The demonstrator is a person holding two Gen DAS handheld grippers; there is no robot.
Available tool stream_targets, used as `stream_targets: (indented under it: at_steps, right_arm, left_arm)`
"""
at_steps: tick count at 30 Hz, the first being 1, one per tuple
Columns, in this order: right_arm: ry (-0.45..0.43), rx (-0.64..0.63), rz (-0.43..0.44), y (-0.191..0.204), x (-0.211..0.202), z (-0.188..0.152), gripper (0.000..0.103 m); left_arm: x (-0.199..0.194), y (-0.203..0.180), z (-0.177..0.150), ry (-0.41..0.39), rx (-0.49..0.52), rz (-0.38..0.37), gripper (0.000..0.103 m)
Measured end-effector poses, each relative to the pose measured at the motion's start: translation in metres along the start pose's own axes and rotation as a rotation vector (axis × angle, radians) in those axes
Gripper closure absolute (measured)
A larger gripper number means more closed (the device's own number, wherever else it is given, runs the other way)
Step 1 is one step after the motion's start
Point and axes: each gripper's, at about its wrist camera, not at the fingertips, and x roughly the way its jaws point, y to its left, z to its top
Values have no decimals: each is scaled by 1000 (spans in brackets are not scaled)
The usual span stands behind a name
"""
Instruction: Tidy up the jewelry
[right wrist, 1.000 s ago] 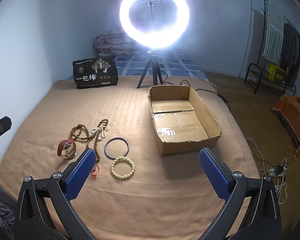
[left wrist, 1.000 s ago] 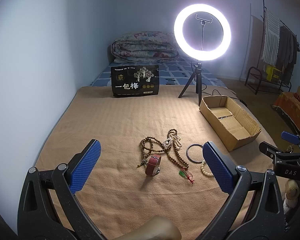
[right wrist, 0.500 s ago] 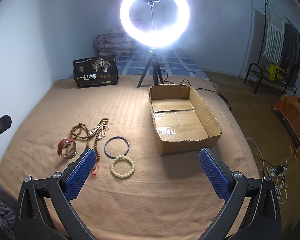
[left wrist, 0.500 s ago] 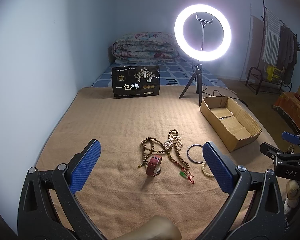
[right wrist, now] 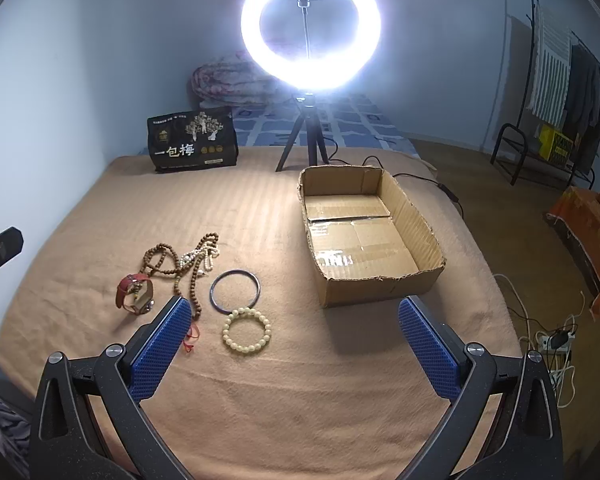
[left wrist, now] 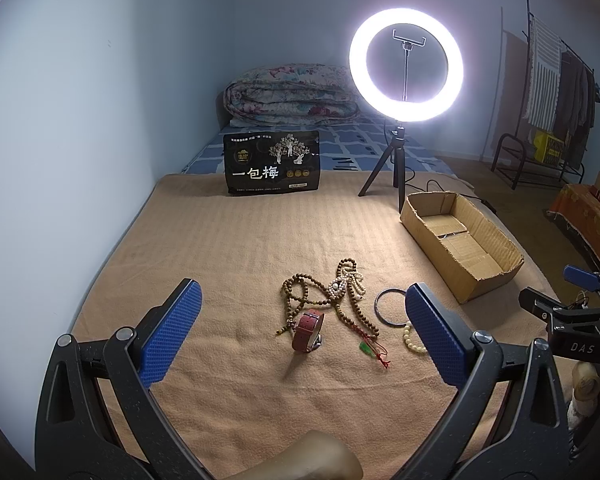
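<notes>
Jewelry lies in a cluster on the tan blanket: a red-strapped watch, tangled brown and white bead necklaces, a dark bangle, a pale bead bracelet and a green pendant on red cord. An open cardboard box sits to their right, nothing inside. My left gripper hovers open in front of the watch. My right gripper is open, low over the blanket between bracelet and box.
A lit ring light on a tripod stands behind the box. A black printed bag leans at the blanket's far edge, a folded quilt behind it. Cables and a power strip lie on the floor right.
Both views have barely shifted; the jewelry, box and both open grippers stay as they were.
</notes>
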Motion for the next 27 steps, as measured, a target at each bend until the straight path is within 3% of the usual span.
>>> stream_targets:
  at_steps: [27]
  right_arm:
    - [6,2,3,0,1,-2,0]
  left_arm:
    - [0,0,-1,0,0,0,0]
